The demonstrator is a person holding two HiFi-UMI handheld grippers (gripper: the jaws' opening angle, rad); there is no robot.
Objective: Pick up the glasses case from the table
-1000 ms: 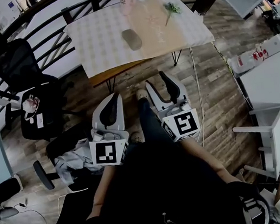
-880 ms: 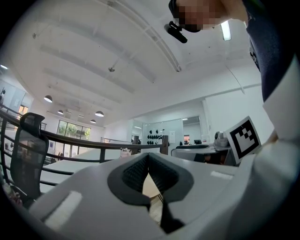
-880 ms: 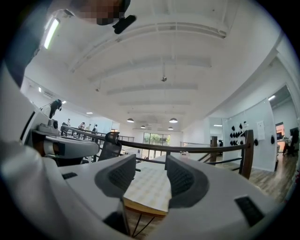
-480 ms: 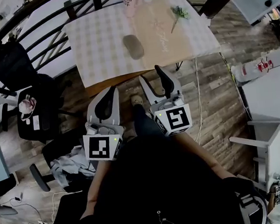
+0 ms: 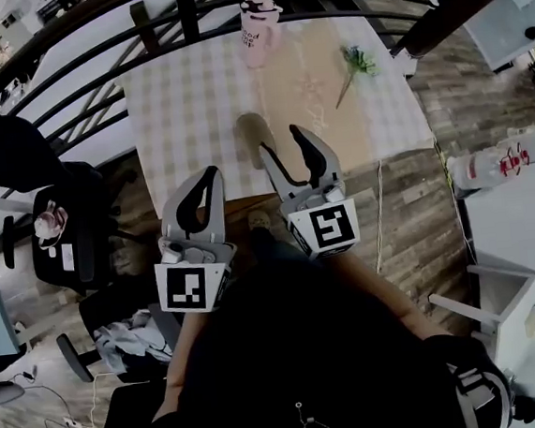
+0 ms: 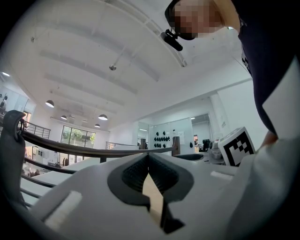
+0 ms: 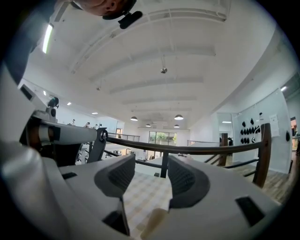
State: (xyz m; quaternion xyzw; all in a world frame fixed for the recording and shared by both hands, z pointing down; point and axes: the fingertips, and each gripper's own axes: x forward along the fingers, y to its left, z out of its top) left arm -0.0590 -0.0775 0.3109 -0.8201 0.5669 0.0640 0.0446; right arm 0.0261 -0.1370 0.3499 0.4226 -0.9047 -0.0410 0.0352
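The glasses case [image 5: 249,131] is lying on the table [image 5: 190,93], near the middle of its near edge, with its long axis running away from the person. The right gripper [image 5: 282,141] is hanging over that edge, jaws spread and nothing between them. The case is sitting just left of its left jaw. The left gripper [image 5: 209,173], jaws pressed together and empty, is hanging at the same edge, farther off. I am judging that a small leftward shift would let the right one straddle the narrow width.
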